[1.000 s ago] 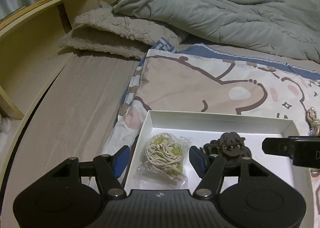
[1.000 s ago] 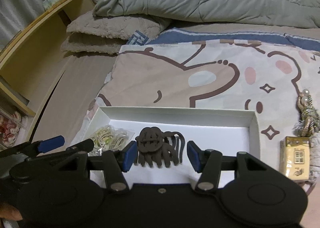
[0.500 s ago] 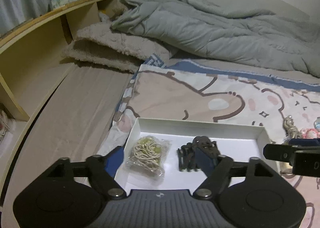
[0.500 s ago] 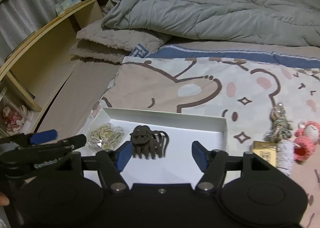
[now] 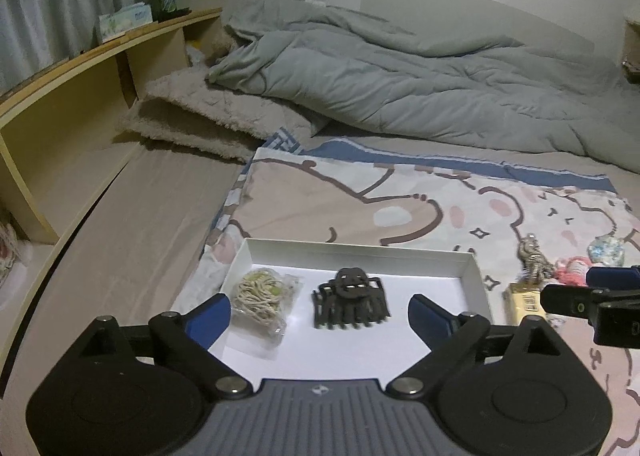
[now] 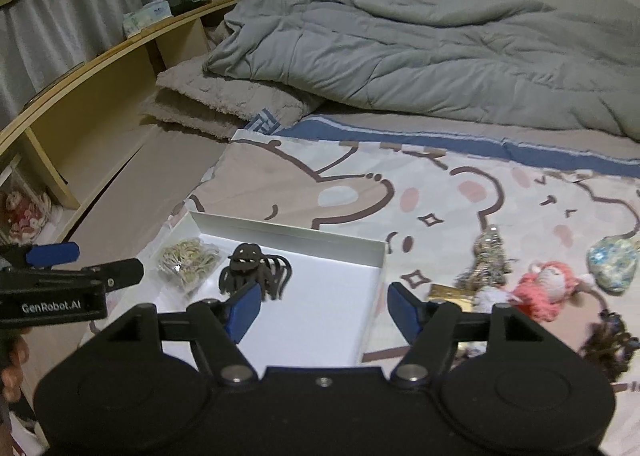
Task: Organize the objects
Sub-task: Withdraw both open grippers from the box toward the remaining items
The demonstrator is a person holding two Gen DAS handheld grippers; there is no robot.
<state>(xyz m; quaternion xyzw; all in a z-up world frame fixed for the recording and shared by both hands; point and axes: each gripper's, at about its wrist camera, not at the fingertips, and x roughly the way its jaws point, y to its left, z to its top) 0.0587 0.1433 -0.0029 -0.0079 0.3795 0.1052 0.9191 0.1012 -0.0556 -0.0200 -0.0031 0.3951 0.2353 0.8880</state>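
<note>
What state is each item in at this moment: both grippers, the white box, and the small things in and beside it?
Left gripper: open, empty.
Right gripper: open, empty.
White box: lidless, on the bear blanket.
Bag of rubber bands: lying in the box, left end.
Hair claw: lying in the box, beside the bag.
Yellow packet: on the blanket, outside the box.
Pink knitted doll: lying on the blanket, outside the box.

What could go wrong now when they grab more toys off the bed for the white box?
1. The yellow packet lies right against the box wall, so the open right gripper might bump the box when it reaches.
2. The pink doll and the beaded charm lie close together; a grab may catch both.
3. The box sits on a soft blanket, so a push could tip it and spill the hair clip.
</note>
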